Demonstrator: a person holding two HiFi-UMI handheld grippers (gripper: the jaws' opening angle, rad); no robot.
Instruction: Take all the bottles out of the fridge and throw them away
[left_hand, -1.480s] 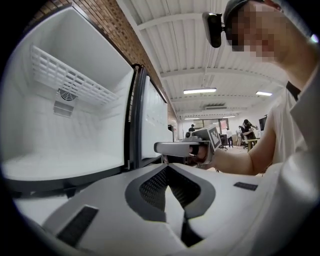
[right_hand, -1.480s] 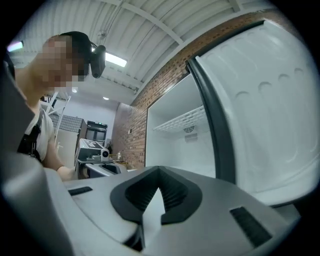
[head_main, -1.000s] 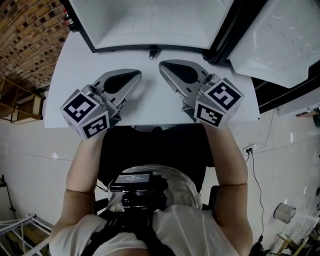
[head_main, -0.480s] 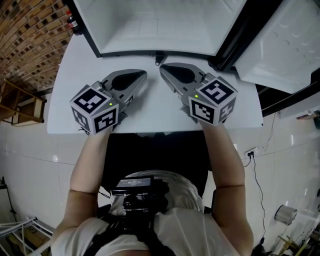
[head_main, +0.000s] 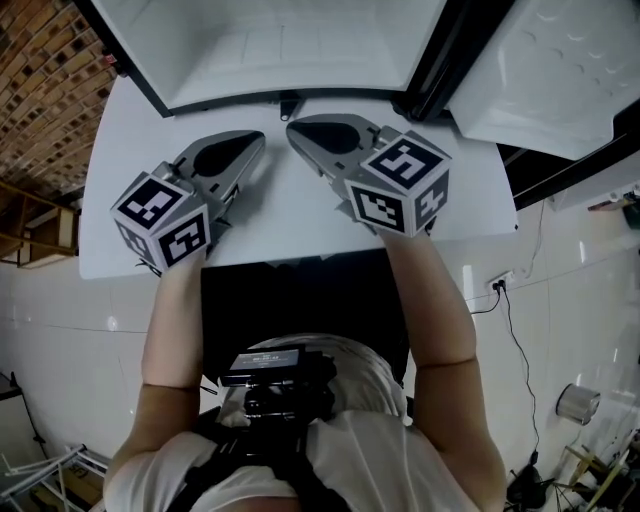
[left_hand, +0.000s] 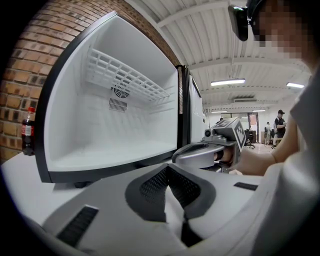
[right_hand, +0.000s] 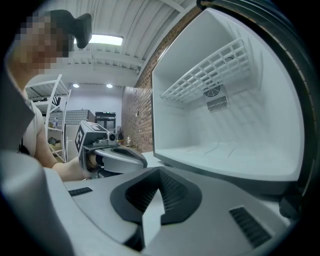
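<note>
**Fridge stands open, bottle outside it.** A small fridge (left_hand: 100, 135) with a black frame and white lining is seen standing open on a white table (head_main: 290, 225). Its white door (head_main: 560, 70) is swung out to its right. No maker's name can be read on the fridge.

A dark cola bottle with a red cap and red label (left_hand: 28, 131) is shown upright on the table. It stands just left of the fridge and outside it, in front of a red brick wall (left_hand: 30, 65). The label's print is too small to be read.

Inside the fridge, a white wire shelf (left_hand: 125, 75) is fixed near the top. A round vent grille (left_hand: 120, 91) is set in the back wall.

The left grey gripper (head_main: 257, 141) and the right grey gripper (head_main: 296, 128) are held side by side above the table, just in front of the fridge's opening. The jaws of each are pressed together with nothing between them. A cube with black-and-white square markers is carried on each gripper, and no words are printed on either.

A black device (head_main: 265, 362) is worn on the person's chest, well in front of the fridge. Ceiling strip lights (left_hand: 227, 81) and a distant person in a dark cap (left_hand: 280, 122) are visible past the fridge's right side.
</note>
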